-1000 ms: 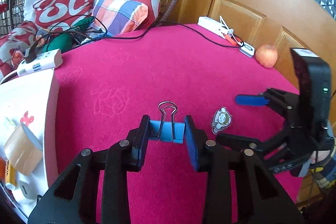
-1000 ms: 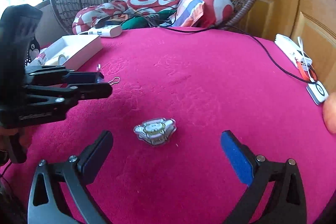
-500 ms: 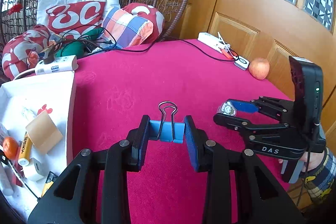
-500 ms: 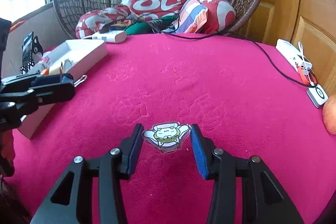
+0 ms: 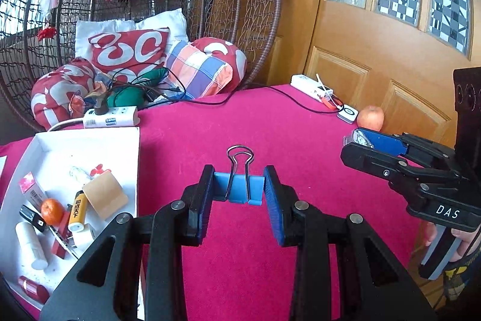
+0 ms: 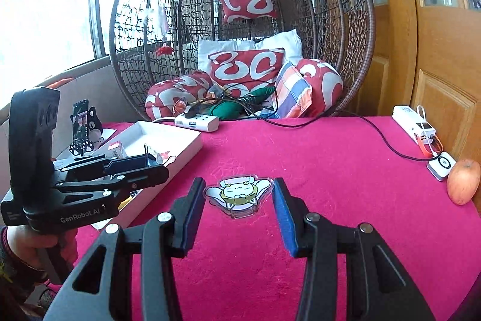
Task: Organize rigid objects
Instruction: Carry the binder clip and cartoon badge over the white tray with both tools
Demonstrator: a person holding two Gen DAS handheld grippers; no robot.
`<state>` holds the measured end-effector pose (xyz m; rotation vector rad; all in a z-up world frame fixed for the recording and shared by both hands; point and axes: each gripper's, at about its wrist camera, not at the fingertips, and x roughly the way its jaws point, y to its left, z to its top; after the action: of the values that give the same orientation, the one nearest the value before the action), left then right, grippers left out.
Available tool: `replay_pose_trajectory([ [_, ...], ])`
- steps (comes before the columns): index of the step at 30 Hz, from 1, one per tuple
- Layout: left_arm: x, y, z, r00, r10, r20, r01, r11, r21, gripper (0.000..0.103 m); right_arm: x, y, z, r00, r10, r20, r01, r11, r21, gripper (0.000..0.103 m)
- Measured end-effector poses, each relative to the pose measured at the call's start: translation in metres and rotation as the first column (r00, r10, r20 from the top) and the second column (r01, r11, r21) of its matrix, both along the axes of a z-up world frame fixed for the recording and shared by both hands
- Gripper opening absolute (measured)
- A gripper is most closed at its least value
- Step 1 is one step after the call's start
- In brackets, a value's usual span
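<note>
My left gripper [image 5: 239,194] is shut on a blue binder clip [image 5: 239,190] with its wire handles pointing forward, held above the pink tablecloth. A clear acrylic cartoon-cat charm [image 6: 239,194] hangs clamped flat between the blue pads of my right gripper [image 6: 239,197], also lifted off the cloth. In the left wrist view the right gripper [image 5: 357,142] appears at the right with the charm [image 5: 362,138] at its tip. A white tray [image 5: 132,140] lies to the left, holding several small items. The left gripper [image 6: 150,166] shows at the left of the right wrist view, over the tray [image 6: 192,145].
An apple [image 5: 370,118], a white charger puck [image 5: 347,112] and a power bank [image 5: 311,86] lie at the table's far right edge. A white power strip [image 5: 109,118] and black cables sit behind the tray. A wicker hanging chair [image 6: 240,20] with cushions stands beyond the table.
My right gripper closed on the cat charm and lifted it off the cloth. Both grippers rose, and the left one carried the binder clip towards the tray.
</note>
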<state>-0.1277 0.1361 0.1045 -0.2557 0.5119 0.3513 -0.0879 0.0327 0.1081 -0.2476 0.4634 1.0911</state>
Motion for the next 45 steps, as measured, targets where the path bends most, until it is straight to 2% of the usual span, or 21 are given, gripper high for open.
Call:
replay_pose_trajectory([
  [11, -0.036, 0.001, 0.011, 0.998, 0.036, 0.045, -0.036, 0.999, 0.009, 0.032, -0.029, 0.007, 0.015, 0.998, 0.052, 0.035, -0.053, 0.998, 0.023, 0.045],
  [34, -0.091, 0.023, 0.021, 0.986, 0.116, 0.119, -0.116, 0.993, -0.012, 0.032, -0.063, 0.033, 0.021, 0.992, 0.114, 0.055, -0.115, 0.993, 0.014, 0.045],
  [45, -0.117, 0.049, 0.021, 0.97, 0.202, 0.135, -0.2, 0.979, -0.033, 0.032, -0.07, 0.057, 0.023, 0.988, 0.141, 0.055, -0.141, 0.99, -0.005, 0.045],
])
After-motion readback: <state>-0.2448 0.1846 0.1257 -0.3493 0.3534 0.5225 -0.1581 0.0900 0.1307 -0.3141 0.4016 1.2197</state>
